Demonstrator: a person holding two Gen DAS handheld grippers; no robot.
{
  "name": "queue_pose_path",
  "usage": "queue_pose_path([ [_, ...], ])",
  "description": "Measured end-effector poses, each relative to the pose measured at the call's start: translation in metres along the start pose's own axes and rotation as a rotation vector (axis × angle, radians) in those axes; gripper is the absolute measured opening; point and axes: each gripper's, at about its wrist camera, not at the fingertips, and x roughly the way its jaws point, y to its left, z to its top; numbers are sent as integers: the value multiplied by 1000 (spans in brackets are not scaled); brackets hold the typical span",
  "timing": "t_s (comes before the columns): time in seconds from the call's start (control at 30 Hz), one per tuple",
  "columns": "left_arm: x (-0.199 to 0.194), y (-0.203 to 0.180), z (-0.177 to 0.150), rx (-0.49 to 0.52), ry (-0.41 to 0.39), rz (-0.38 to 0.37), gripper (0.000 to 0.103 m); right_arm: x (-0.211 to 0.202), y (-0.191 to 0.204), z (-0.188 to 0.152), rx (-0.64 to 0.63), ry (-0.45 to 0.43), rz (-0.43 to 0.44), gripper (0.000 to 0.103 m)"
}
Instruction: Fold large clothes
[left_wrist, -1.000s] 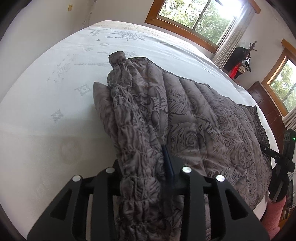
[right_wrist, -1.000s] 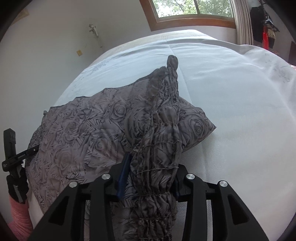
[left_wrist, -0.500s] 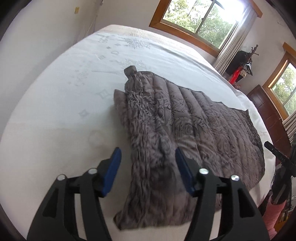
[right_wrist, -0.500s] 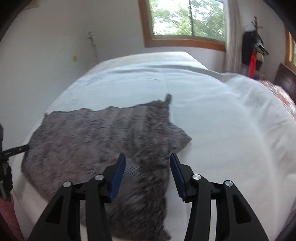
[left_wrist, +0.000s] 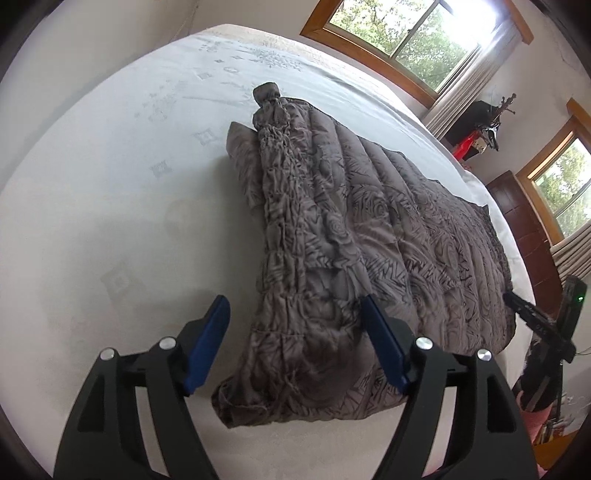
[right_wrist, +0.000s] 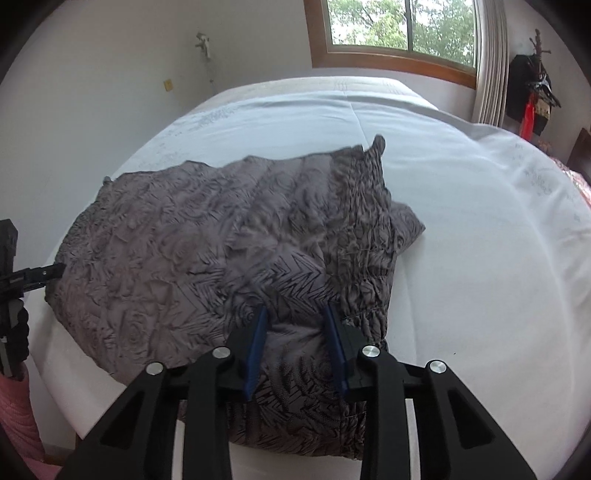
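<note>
Garment: a grey-brown quilted padded jacket (left_wrist: 369, 236) with a rose and zigzag print is seen spread flat across the middle of both views.
Trim: a gathered, shirred band (left_wrist: 284, 206) is laid along the jacket's left edge in the left view.
Surface: a white embossed bedspread (left_wrist: 110, 192) lies under the jacket.
Left gripper (left_wrist: 295, 343): blue-padded jaws are opening, released, astride the band without pressing it.
Right gripper (right_wrist: 295, 343): jaws are closing over puffy fabric at lower centre; a clamp cannot be told.

Quilted matt cloth garment (left_wrist: 369, 236); smooth white cloth bedspread (left_wrist: 110, 184); glossy wooden window frame (right_wrist: 388, 62).
</note>
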Motion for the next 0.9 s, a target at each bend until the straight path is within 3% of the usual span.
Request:
queue_pose_path([
  [0.2,15,8,1,-64,23,-91,74,13,-3,-8,14,13,0,31],
  [0.3,22,6,1,-58,18,-100,74,16,-1,-11,22,21,-13,31],
  [0.47,28,-7,0,-32,7,-85,54,19,0,-12,45,27,-31,31],
  [0.73,25,-10,-6,-65,-26,-86,33,21,1,-10,56,35,-36,31],
  [0.9,17,-11,-6,-71,-41,-86,28,24,1,-4,68,56,-37,31],
])
